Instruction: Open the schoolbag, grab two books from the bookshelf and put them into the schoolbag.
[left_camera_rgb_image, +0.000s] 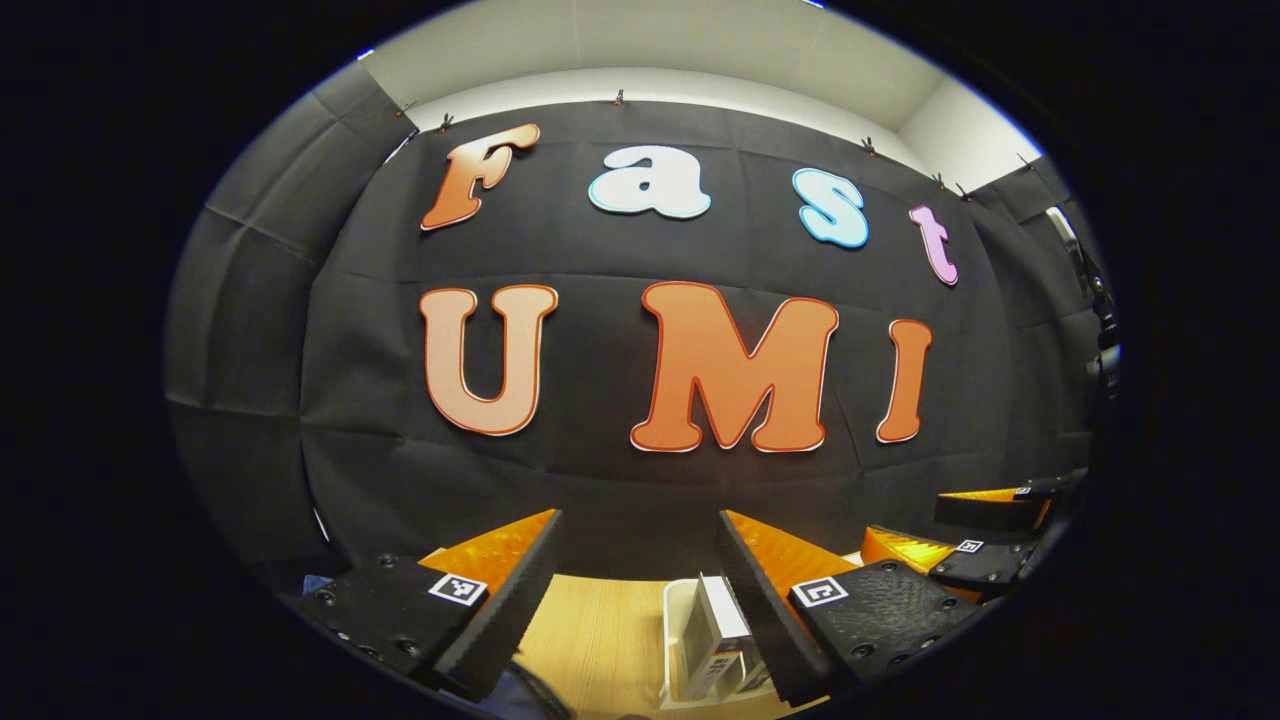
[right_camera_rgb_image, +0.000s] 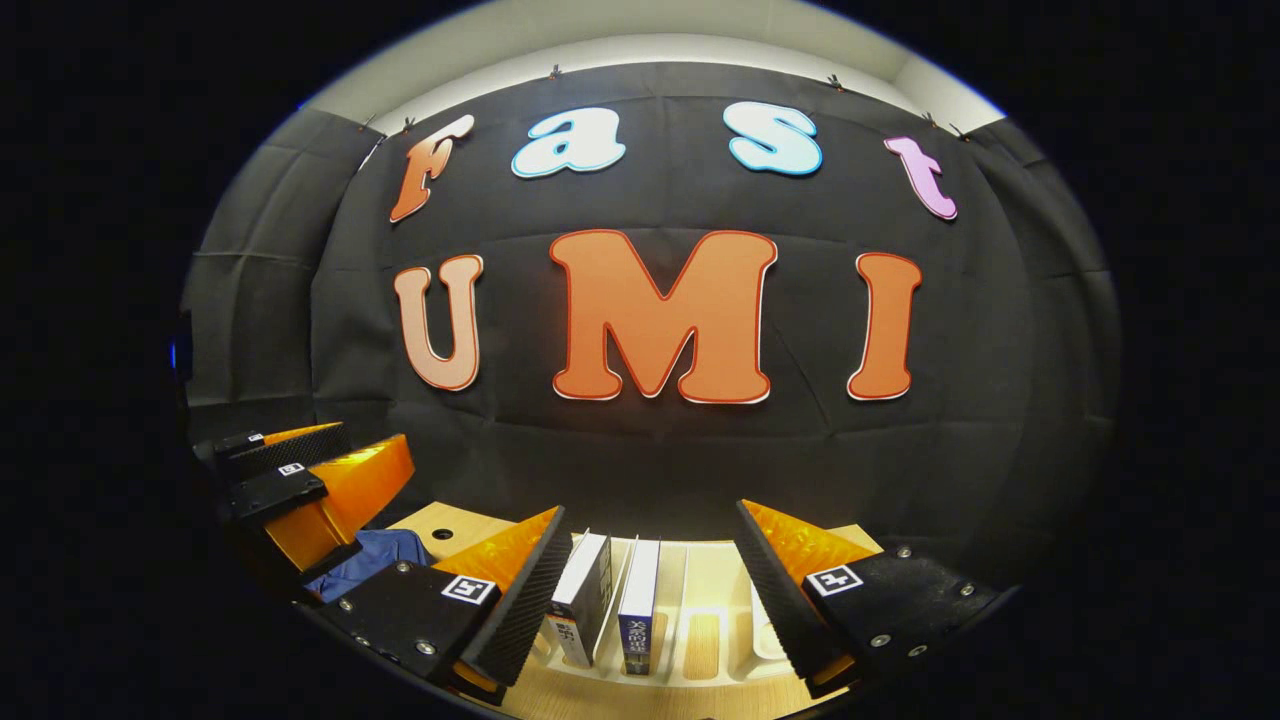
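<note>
In the right gripper view, two books (right_camera_rgb_image: 585, 600) (right_camera_rgb_image: 638, 605) stand upright in a white slotted rack (right_camera_rgb_image: 705, 645) just below my right gripper (right_camera_rgb_image: 652, 510), which is open and holds nothing. A bit of the blue schoolbag (right_camera_rgb_image: 370, 555) lies on the wooden table to the left, under my left gripper (right_camera_rgb_image: 330, 455); I cannot tell whether the bag is open. In the left gripper view, my left gripper (left_camera_rgb_image: 640, 520) is open and empty above the table, with one book (left_camera_rgb_image: 712, 630) in the white rack (left_camera_rgb_image: 675, 610) by its right finger. The right gripper (left_camera_rgb_image: 950, 520) shows at the right.
The light wooden table (left_camera_rgb_image: 590, 630) runs up to the black cloth wall close ahead. A round hole (right_camera_rgb_image: 440, 530) shows in the table top near the schoolbag. Both grippers hang side by side above the table's near part.
</note>
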